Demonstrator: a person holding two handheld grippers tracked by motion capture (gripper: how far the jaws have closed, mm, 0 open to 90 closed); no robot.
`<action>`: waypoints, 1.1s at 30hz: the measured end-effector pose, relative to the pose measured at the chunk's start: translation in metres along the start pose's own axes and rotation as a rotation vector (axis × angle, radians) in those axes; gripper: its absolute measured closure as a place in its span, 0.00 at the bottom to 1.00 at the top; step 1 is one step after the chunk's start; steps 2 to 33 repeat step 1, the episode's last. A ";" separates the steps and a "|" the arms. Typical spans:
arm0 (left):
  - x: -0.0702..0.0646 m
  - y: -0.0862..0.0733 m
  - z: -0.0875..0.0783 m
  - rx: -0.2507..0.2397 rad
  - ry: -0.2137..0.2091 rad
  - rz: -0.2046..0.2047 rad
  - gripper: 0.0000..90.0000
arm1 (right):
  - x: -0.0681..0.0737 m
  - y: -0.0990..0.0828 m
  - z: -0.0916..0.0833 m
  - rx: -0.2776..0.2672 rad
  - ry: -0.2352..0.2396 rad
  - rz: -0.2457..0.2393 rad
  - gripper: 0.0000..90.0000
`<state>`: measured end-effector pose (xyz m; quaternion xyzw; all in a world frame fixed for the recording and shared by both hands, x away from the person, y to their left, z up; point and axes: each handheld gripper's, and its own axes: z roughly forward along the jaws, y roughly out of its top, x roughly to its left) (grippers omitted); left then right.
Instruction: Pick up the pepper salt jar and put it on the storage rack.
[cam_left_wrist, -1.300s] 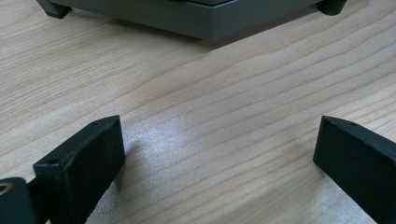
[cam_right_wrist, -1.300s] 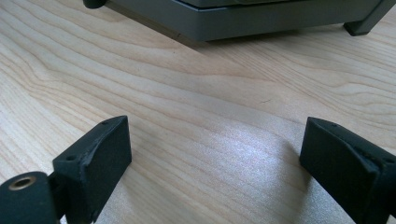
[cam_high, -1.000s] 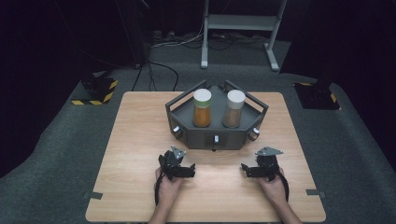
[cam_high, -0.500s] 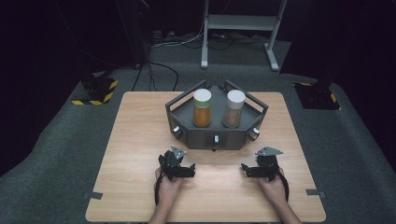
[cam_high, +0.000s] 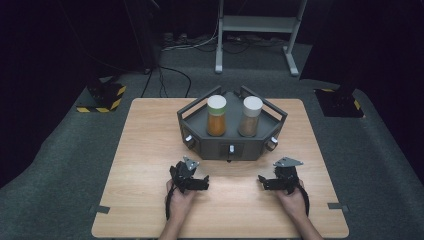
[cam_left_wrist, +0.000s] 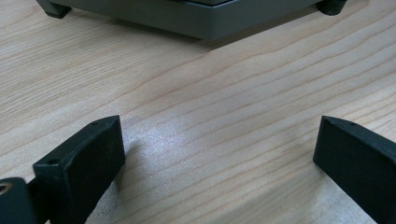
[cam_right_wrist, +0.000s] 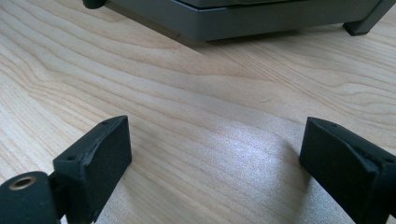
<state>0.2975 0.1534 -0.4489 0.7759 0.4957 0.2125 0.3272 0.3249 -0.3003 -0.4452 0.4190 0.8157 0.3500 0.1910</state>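
A dark grey angular tray (cam_high: 195, 120) stands at the middle of the wooden table (cam_high: 150, 140). Two white-capped jars stand in it: one with orange contents (cam_high: 216, 116) on the left, one with brown contents (cam_high: 250, 116) on the right. My left gripper (cam_high: 192, 176) rests low on the table in front of the tray's left half, and its jaws stand wide apart over bare wood (cam_left_wrist: 219, 135). My right gripper (cam_high: 272, 178) rests in front of the tray's right half, open too, with only wood (cam_right_wrist: 215, 140) between its jaws. The tray's front wall (cam_left_wrist: 196, 21) (cam_right_wrist: 243, 21) lies just ahead of each.
Small knobs sit on the tray's front corners (cam_high: 189, 140) (cam_high: 272, 142) and a switch at its front centre (cam_high: 231, 149). Beyond the table lie dark carpet, cables, a metal stand's feet (cam_high: 255, 25) and black boxes with yellow-black stripes (cam_high: 102, 97).
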 end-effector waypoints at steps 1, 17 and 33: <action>0.000 0.000 0.000 0.000 0.000 0.000 0.02 | 0.000 0.000 0.000 0.000 0.000 0.000 0.09; 0.000 0.000 0.000 0.000 0.000 0.000 0.02 | 0.000 0.000 0.000 0.000 0.000 0.000 0.09; 0.000 0.000 0.000 0.000 0.000 0.000 0.02 | 0.000 0.000 0.000 0.000 0.000 0.000 0.09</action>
